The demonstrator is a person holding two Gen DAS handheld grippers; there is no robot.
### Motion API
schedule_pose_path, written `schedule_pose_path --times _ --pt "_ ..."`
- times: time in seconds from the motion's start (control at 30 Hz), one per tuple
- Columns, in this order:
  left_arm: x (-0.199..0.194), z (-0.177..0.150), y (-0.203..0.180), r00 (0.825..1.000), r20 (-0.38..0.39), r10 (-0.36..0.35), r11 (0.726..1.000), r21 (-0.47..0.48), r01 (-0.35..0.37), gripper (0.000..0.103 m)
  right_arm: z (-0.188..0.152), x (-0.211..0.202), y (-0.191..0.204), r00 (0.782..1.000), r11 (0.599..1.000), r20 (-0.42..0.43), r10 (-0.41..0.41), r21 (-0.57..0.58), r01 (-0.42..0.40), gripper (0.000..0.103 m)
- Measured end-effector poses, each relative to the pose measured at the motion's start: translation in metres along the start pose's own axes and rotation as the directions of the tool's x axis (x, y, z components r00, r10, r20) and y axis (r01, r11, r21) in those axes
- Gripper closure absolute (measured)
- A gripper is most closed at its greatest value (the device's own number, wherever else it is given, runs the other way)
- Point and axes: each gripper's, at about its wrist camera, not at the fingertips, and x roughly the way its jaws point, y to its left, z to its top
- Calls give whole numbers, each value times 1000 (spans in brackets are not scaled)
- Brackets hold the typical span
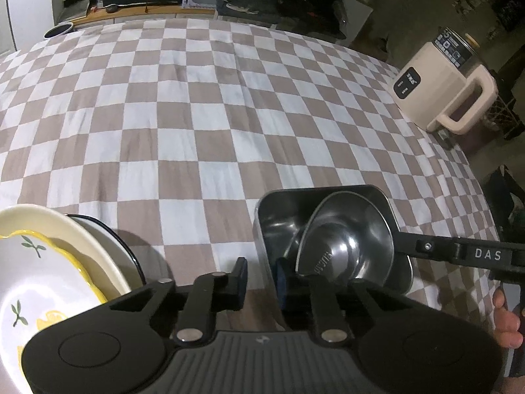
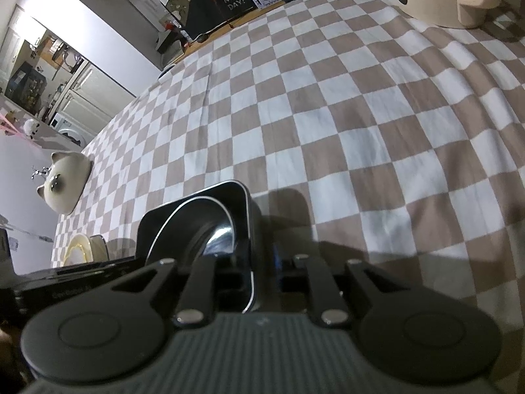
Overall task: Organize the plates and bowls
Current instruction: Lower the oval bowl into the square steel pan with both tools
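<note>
A square steel container (image 1: pixel 279 216) stands on the checkered cloth with a round steel bowl (image 1: pixel 347 246) leaning tilted inside it. My left gripper (image 1: pixel 262 277) straddles the container's left wall, one pad outside and one inside, shut on it. My right gripper (image 1: pixel 398 239) reaches in from the right and clamps the opposite rim. In the right wrist view that gripper (image 2: pixel 257 266) has the container's wall (image 2: pixel 251 216) between its pads, with the bowl (image 2: pixel 216 233) just beyond. A lemon-patterned plate (image 1: pixel 39 282) tops a stack of plates at the left.
The checkered tablecloth (image 1: pixel 197 115) stretches ahead. A cream electric pot (image 1: pixel 443 88) with a handle stands at the far right edge. A cat-shaped bowl (image 2: pixel 65 180) sits at the table's left edge. A person's fingers (image 1: pixel 507 323) show at the right.
</note>
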Motion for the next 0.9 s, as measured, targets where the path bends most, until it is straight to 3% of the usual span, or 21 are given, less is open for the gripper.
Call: schedule_pose_path --times 0.1,0.27,0.4,0.63,0.9 --pt "2 0 0 1000 -10 -21 1000 -11 21 92 1 0 1 1000 1000 -1 -3 -4 3 86" --pt "1 0 1 999 -8 -33 999 -31 32 92 1 1 2 1000 1000 -4 -6 -8 6 87" --pt "0 -1 1 1000 -10 -29 999 -42 28 93 1 2 12 999 998 -1 -37 -49 36 99" --pt "-3 2 2 999 -4 -40 998 -50 39 94 1 2 18 997 994 -1 -79 -81 78 99" --pt "-18 7 4 997 57 -58 996 -67 61 96 4 -13 15 997 997 61 -47 -64 51 99"
